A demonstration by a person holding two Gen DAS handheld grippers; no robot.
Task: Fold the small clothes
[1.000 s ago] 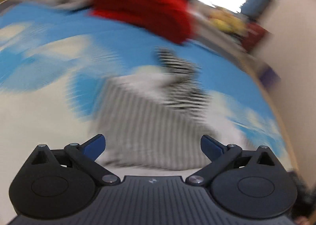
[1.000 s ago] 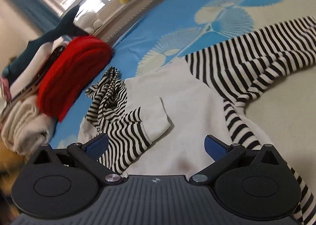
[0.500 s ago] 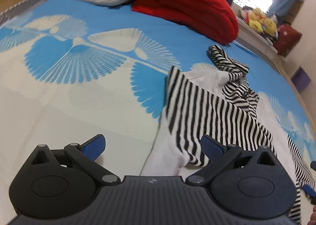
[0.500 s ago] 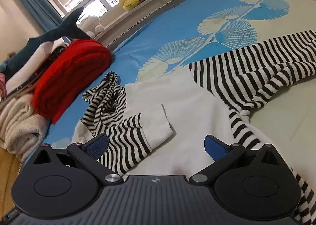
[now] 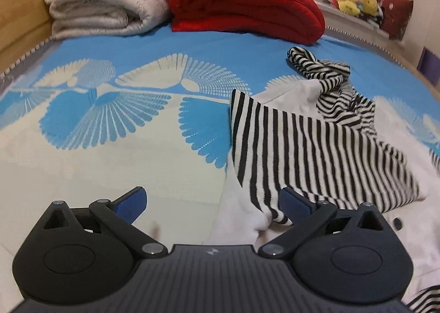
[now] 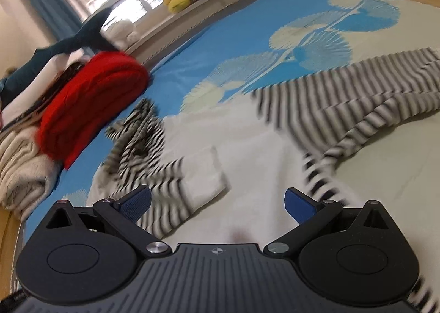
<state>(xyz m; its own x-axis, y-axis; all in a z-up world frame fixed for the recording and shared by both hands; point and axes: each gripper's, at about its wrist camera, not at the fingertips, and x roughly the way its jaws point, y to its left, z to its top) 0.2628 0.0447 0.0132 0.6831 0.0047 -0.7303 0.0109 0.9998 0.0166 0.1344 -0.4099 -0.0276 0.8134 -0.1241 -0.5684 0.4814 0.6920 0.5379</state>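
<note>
Bed [image 5: 170, 46] with blue-and-cream fan-print cover carries a crumpled black-and-white striped garment [image 5: 316, 148] toward the right, with a folded red blanket [image 5: 242, 8] and rolled cream blanket [image 5: 104, 2] at the far edge.

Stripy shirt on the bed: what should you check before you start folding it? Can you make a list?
1. Left gripper jaws apart, holding nothing: ok.
2. Right gripper jaws apart, holding nothing: ok.
3. Stripy shirt lying flat: not ok, its hood end is bunched up.
4. Long sleeve stretched out: ok, though blurred.
5. Red blanket apart from the shirt: ok.
6. Shirt's whole outline seen: cannot tell, it runs past the picture edges.
</note>
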